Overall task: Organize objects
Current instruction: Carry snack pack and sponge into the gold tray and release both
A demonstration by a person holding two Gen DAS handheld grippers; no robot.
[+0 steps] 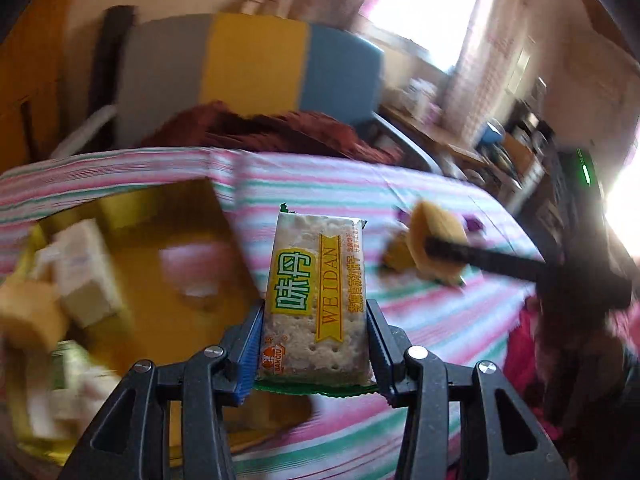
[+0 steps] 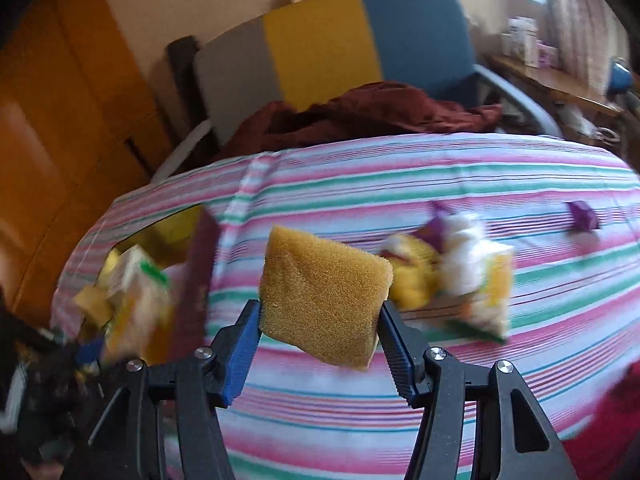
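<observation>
My left gripper [image 1: 314, 320] is shut on a pack of crackers [image 1: 316, 292] with a yellow "WEIDAN" band, held upright above the striped tablecloth [image 1: 420, 320]. A yellow box [image 1: 140, 248] with several packs inside lies to its left, blurred. My right gripper [image 2: 320, 320] is shut on a yellow sponge [image 2: 324, 300], tilted, above the same cloth. The left wrist view also shows the right gripper [image 1: 436, 248] with the sponge [image 1: 440, 236] at the right. The yellow box [image 2: 168, 232] sits left of the sponge in the right wrist view.
Loose yellow and white snack packs [image 2: 452, 276] and a purple wrapper [image 2: 584, 216] lie on the cloth. A dark red cloth [image 2: 372, 112] lies beyond the table's far edge before a grey, yellow and blue chair [image 2: 328, 36]. A cluttered desk [image 1: 452, 136] stands at the right.
</observation>
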